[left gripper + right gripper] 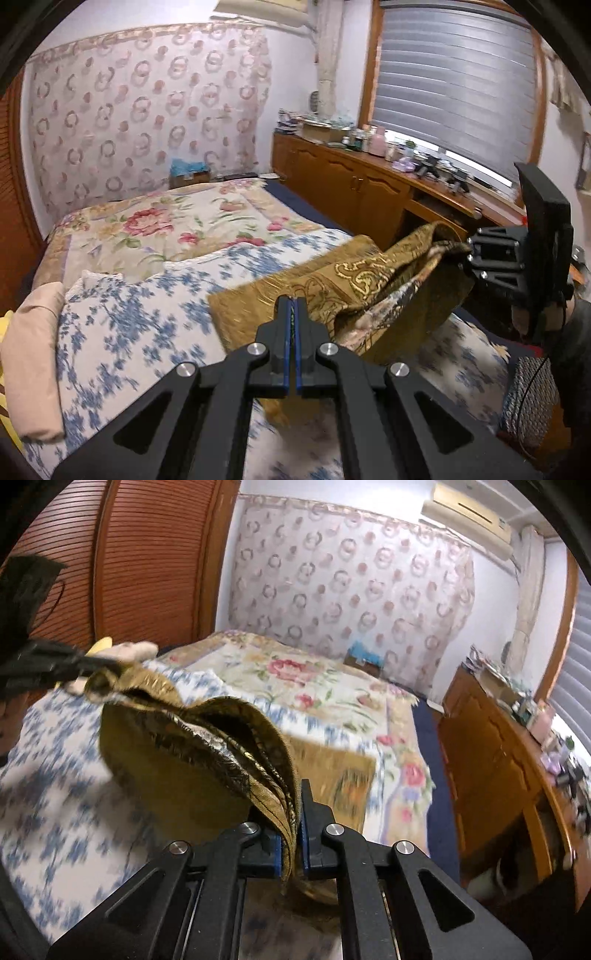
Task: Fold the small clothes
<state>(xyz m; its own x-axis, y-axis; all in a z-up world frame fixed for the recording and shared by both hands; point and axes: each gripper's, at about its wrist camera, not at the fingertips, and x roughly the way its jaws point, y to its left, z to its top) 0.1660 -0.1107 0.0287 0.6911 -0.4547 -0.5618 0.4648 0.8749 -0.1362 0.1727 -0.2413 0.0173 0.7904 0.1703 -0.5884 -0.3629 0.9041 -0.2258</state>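
Note:
A gold-brown brocade cloth [369, 280] hangs in the air above the bed, stretched between both grippers. My left gripper [291, 306] is shut on its near edge, in the left wrist view. My right gripper [469, 254] shows at the right of that view, shut on the cloth's bunched far corner. In the right wrist view the cloth [192, 753] sags in folds, its layered edge clamped in my right gripper [291, 812]. My left gripper [110, 664] holds the other end at the upper left.
The bed has a blue-flowered sheet [129, 332] and a rose-patterned quilt [166, 221]. A beige pillow [33, 354] lies at its left edge. A wooden cabinet [351, 184] with clutter stands under the window at the right. A slatted wardrobe [147, 554] is at the left.

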